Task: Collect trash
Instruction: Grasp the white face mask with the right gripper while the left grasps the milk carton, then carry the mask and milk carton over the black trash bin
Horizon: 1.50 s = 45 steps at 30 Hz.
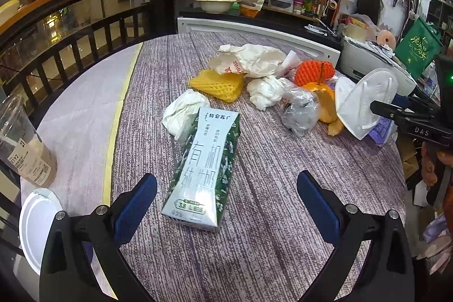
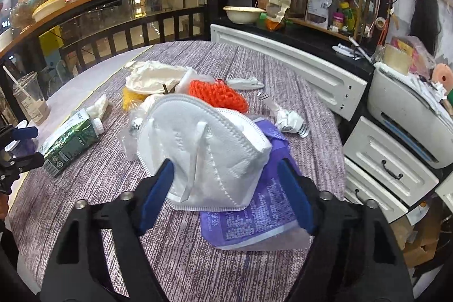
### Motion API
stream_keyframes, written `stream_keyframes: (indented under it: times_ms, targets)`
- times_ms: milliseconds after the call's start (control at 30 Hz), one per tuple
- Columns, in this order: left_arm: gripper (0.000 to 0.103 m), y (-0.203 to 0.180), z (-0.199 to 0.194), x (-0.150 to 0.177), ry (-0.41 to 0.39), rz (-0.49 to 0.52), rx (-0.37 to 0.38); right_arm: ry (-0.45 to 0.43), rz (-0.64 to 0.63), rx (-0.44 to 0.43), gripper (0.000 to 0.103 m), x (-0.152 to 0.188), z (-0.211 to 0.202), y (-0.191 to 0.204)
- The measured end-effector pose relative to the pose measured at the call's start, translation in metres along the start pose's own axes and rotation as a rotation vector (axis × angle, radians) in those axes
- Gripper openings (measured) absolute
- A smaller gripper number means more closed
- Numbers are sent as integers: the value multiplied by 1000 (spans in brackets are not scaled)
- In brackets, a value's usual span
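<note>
Your left gripper (image 1: 226,200) gapes around the green-and-white milk carton (image 1: 202,171); your right gripper (image 2: 226,197) gapes astride the white folded face mask (image 2: 203,149), whose purple wrapper (image 2: 254,217) only that camera shows fully.

On the table lay one milk carton (image 1: 202,169), one white face mask (image 2: 206,152), one purple packet (image 2: 254,214), two foam fruit nets, yellow (image 1: 218,84) at ten o'clock of orange (image 1: 312,72), and one plastic cup (image 1: 24,143).
</note>
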<state>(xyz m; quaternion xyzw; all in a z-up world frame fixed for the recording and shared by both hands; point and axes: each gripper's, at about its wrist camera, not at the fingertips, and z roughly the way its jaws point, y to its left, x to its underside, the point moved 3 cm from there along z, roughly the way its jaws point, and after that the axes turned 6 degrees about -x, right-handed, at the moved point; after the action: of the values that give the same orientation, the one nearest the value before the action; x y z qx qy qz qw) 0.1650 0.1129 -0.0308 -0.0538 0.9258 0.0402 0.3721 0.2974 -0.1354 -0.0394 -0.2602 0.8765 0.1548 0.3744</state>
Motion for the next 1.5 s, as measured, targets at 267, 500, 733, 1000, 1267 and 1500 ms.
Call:
stream_keyframes:
  times_ms: [267,500,733,1000,1267,1500]
  targets:
    - [98,15,14,-4,66,-39,19,17,5,-31,16,8,0,4]
    - [98,24,28,-12,97,-32,-28,-54,10,-80,13,0,-33,13]
    - [98,16,51,-15,160,17,-36,-98,10,-104,13,1,-65,20]
    - [90,5,66,-21,188,99,-104,-104,32,-118,13,13,-72,18]
    - [57,-1,70,-17,201,144,-131,-119,46,-127,13,22,-79,17]
    - [50,2,50,-13,169,44,-32,-160,46,-126,13,28,-90,14]
